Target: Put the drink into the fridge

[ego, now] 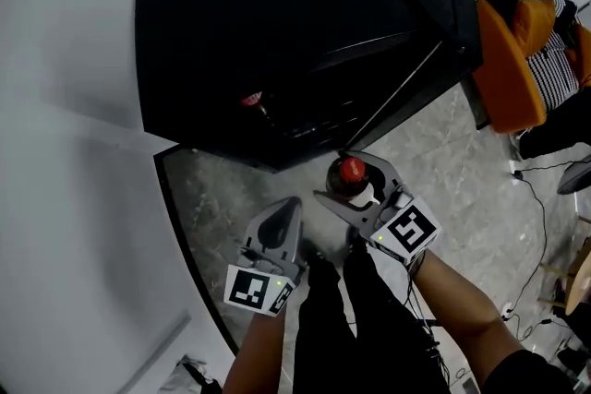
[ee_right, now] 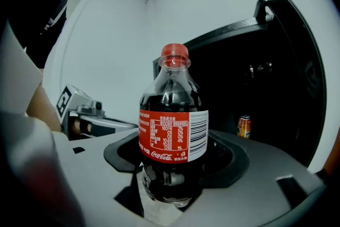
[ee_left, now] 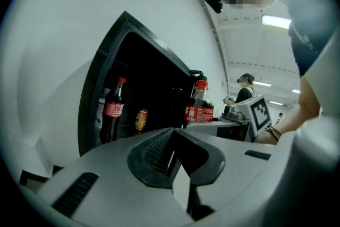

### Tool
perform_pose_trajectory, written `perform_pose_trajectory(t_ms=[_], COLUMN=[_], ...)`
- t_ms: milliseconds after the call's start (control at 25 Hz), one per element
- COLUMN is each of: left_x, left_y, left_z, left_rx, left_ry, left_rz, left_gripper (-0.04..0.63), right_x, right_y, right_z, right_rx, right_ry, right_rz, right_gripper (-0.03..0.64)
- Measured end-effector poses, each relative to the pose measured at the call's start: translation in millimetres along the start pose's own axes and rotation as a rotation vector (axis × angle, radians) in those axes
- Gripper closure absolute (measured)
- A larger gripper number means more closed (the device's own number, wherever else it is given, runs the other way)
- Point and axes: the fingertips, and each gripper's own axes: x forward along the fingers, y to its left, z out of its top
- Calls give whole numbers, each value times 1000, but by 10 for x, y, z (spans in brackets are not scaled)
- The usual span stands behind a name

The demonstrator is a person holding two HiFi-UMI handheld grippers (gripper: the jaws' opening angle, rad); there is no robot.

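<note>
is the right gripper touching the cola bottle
Touching. The right gripper view shows the right gripper clamped on the cola bottle at its lower body.

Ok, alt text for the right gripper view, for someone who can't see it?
The right claw is shut on the lower body of an upright dark plastic cola bottle with red cap and label. Behind it, a black fridge holds a small orange can.
</note>
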Motion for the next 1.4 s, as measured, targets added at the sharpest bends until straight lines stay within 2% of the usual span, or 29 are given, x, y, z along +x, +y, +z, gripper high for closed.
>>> perform_pose_trajectory(t_ms=[320,480,640,920,1400], left_x=[668,911,1126,1437,1722], left_y=[437,658,835,1031,1340], left_z=[-157,-205,-234,-101,-9], left_rx=[52,114,128,150,86], left_ry=[-73,-61,-58,-97,-154], left_rz=[162,237,298,320,355], left_gripper=[583,583,583,583,583], right_x=[351,551,723,1052,1397], right_y=[-698,-963,-1178,-1445,-1751], right_z=[-261,-281,-254,-281,-317], right_rx=[-22,-35,-10,-63,-79], right_ry=[-77,-102,-130,-134,-142], right_rz=[-66,-98,-149,-189,-262], right_gripper=[297,298,296,298,298])
